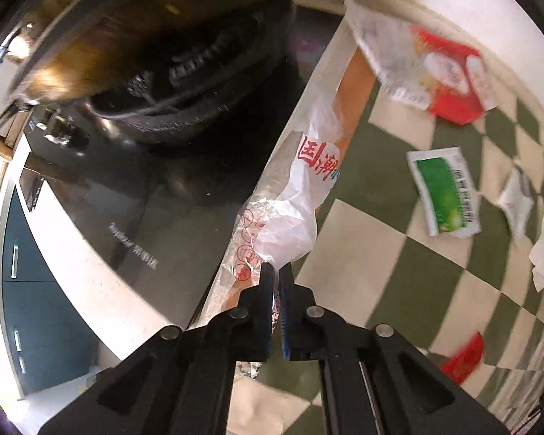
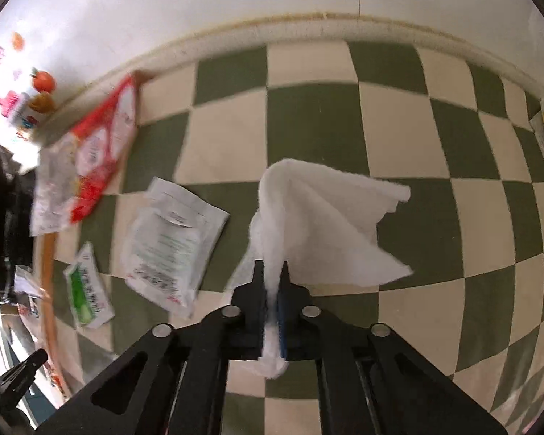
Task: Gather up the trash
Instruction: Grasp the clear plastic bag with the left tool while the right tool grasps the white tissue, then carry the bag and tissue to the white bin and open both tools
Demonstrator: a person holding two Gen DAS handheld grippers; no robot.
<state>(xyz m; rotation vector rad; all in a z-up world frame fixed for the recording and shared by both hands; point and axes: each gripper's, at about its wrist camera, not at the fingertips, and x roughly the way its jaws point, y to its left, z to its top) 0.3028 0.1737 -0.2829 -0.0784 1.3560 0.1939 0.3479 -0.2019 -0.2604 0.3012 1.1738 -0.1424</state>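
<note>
Both jaws are clamping: we're pinching tissue (image 2: 319, 224) w/ right gripper (image 2: 272, 282), plastic bag (image 1: 301, 199) w/ left gripper (image 1: 276, 279); green packet (image 1: 442, 192) is lying between them on desk (image 1: 366, 253).

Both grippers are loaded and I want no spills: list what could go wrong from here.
1. The left gripper pinches only the tip of the thin plastic bag; it may tear or slip when lifted.
2. The bag lies beside the stove's pot; lifting could drag it against it.
3. The right gripper holds the white tissue by one fold; the loose part could brush the silver packet.
</note>
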